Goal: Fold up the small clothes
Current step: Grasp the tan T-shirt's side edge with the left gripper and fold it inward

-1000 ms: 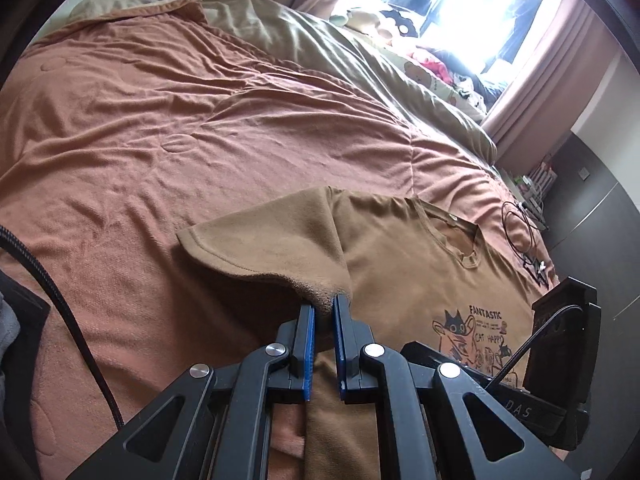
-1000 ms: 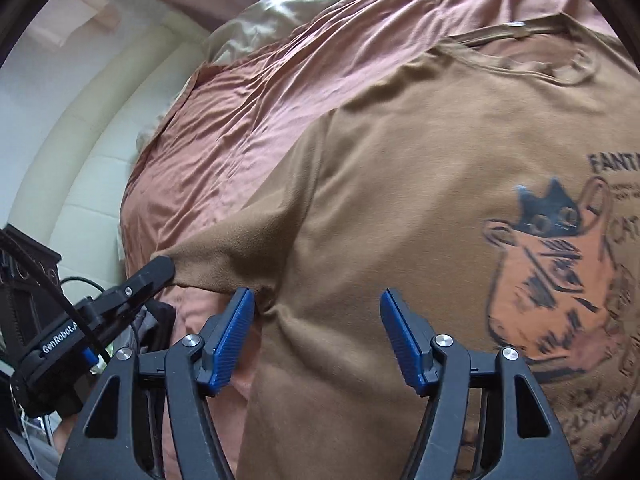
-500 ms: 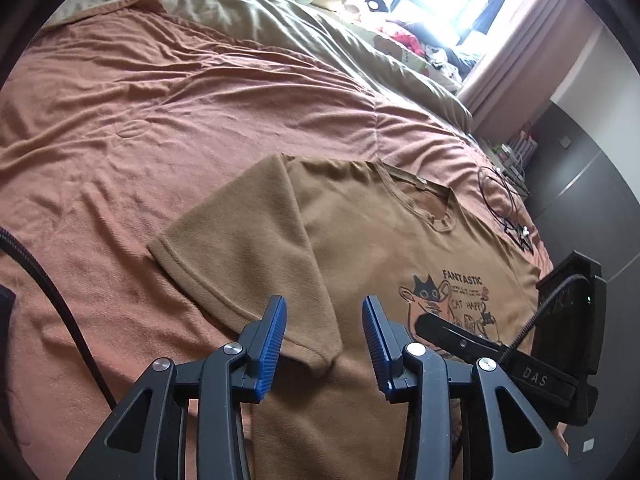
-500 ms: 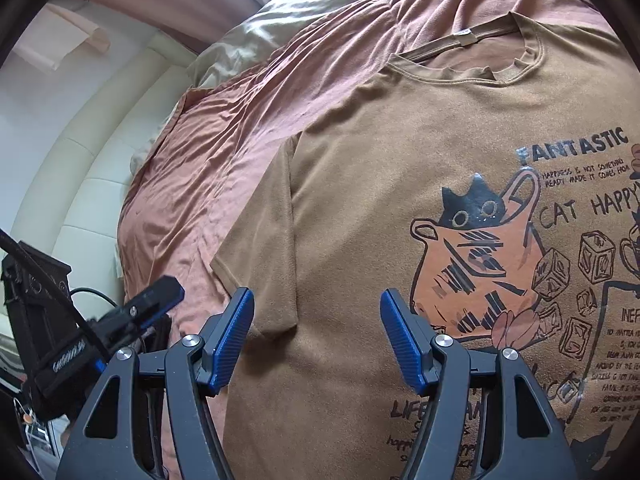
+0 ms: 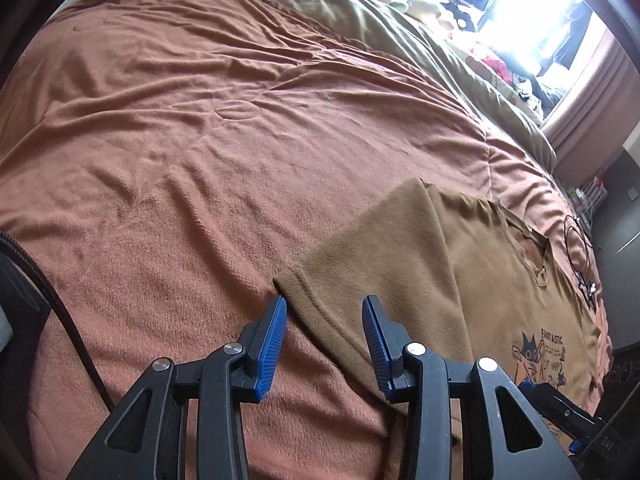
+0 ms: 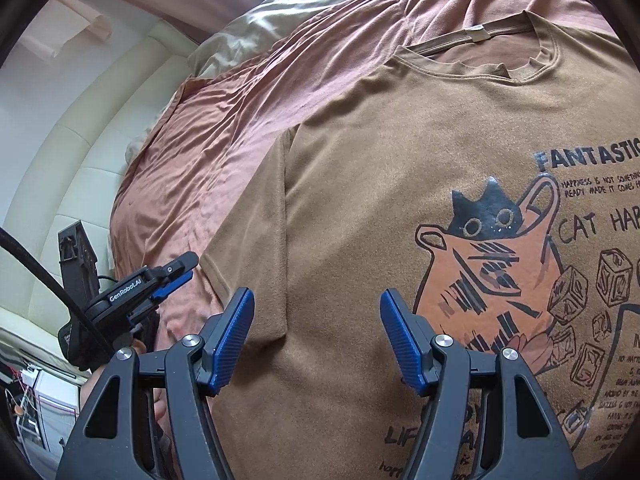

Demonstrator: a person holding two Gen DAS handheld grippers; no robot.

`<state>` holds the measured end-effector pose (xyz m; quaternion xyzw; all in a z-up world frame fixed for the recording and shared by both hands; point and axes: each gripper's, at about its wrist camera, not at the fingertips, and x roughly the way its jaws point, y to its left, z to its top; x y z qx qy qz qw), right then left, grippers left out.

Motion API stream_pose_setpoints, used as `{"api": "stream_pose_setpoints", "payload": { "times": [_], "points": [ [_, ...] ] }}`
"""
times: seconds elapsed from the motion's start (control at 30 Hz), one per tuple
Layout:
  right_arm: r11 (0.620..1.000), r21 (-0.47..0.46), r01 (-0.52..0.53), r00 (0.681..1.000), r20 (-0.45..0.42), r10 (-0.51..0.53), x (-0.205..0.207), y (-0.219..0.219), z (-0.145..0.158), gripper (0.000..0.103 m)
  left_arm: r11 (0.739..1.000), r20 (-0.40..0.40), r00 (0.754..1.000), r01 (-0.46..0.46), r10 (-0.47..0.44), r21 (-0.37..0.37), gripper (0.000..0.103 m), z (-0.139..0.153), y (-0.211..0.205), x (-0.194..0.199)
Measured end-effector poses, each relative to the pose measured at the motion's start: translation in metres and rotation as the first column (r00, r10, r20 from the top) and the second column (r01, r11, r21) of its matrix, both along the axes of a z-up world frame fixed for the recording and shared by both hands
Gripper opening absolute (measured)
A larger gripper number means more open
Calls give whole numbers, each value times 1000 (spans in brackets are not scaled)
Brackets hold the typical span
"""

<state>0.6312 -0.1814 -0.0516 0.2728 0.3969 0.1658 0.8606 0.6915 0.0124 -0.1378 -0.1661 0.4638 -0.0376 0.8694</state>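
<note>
The left hand-held gripper [image 5: 324, 340] stands wide open and holds nothing; its ribbed blue pads [image 5: 271, 350] straddle the hemmed edge of the sleeve [image 5: 360, 280], and whether they touch the cloth cannot be told. The right hand-held gripper [image 6: 316, 336] is likewise spread wide and empty, poised over the T-shirt [image 6: 400, 200] near the seam where sleeve meets body; its pads [image 6: 232, 336] are ribbed blue plastic on black angular arms with silver pivot bolts. In the right wrist view the left hand-held gripper shows from the side [image 6: 176, 276], just beside the sleeve's hem.

The T-shirt is soft, tan-brown, with a slightly fuzzy nap, and lies flat, front up, on the bed [image 5: 200, 140]. Its short sleeve is spread out to the side. The chest bears a print [image 6: 492, 264] of a black cat peeking from an orange pot, with dice and dark lettering beside it. The round neckline [image 6: 500, 68] has a small label inside.

The bed's rust-coloured blanket is fleecy and finely wrinkled. Beyond it lies a smooth olive duvet [image 5: 400, 28], then pinkish curtains [image 5: 592, 112] at a bright window [image 5: 532, 12]. A thin black cable [image 5: 576, 248] lies looped on the blanket past the collar.
</note>
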Motion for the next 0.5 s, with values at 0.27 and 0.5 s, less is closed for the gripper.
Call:
{"api": "stream_pose_setpoints", "payload": {
  "times": [0.27, 0.5],
  "points": [
    [1000, -20, -8, 1000, 8, 9, 10, 7, -3, 64, 999, -17, 1000, -13, 14, 46, 40, -21, 5, 21],
    [1000, -3, -3, 1000, 12, 3, 7, 5, -4, 64, 1000, 26, 999, 27, -28, 10, 6, -7, 2, 15]
  ]
}}
